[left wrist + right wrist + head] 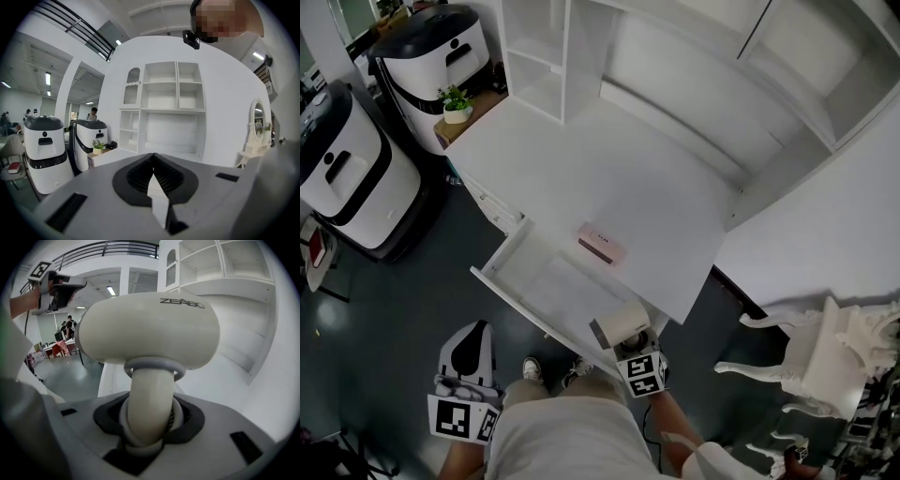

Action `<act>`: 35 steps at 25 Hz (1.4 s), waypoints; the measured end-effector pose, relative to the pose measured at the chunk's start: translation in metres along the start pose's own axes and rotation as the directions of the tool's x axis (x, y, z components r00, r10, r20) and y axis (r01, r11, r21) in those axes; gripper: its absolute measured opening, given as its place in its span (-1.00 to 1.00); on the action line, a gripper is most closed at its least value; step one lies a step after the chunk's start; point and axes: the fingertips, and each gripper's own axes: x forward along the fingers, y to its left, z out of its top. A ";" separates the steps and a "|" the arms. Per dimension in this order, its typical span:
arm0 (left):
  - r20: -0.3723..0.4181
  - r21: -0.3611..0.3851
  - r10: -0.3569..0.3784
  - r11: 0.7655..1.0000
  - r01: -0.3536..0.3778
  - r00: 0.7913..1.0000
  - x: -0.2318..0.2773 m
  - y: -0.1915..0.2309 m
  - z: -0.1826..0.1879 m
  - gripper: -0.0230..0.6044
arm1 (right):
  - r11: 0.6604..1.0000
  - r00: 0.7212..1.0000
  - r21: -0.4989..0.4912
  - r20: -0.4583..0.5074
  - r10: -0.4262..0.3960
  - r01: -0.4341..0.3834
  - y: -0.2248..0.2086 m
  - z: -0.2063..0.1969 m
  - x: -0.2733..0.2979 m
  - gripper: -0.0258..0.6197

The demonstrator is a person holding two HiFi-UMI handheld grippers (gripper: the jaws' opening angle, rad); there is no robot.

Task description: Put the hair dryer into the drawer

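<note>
My right gripper (631,347) is shut on the handle of a cream hair dryer (622,322), held just over the front right corner of the open white drawer (551,292). In the right gripper view the dryer's barrel (147,329) lies crosswise above the jaws, and the handle fills the gap in my right gripper (149,420). My left gripper (472,345) hangs low at the left, in front of the drawer and apart from it. In the left gripper view the pads of my left gripper (153,174) meet with nothing between them.
A pink box (602,244) lies on the white desk (637,178) behind the drawer. White shelves (548,56) stand at the back. Two white machines (342,173) and a potted plant (455,103) are at the left. An ornate white chair (811,361) stands at the right.
</note>
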 end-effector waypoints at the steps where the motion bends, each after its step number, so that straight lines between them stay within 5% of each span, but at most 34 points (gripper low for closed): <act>1: -0.004 -0.002 0.008 1.000 -0.008 1.000 -0.002 0.002 -0.001 -0.88 | 1.000 1.000 -0.005 -0.018 0.009 -0.009 0.001 -0.005 0.008 -0.32; 6: -0.023 -0.004 0.042 0.999 -0.042 0.999 -0.010 0.010 -0.008 -0.88 | 0.993 0.992 0.093 -0.101 0.077 -0.067 0.011 -0.024 0.048 -0.32; 19: -0.049 0.013 0.107 0.994 -0.106 0.993 -0.020 0.023 -0.013 -0.88 | 0.978 0.951 -0.147 -0.291 0.103 -0.151 0.021 -0.056 0.126 -0.31; 35: -0.082 -0.015 0.197 0.980 -0.199 0.977 -0.042 0.044 -0.025 -0.88 | 0.953 0.892 -0.231 -0.447 0.075 -0.196 0.028 -0.072 0.168 -0.30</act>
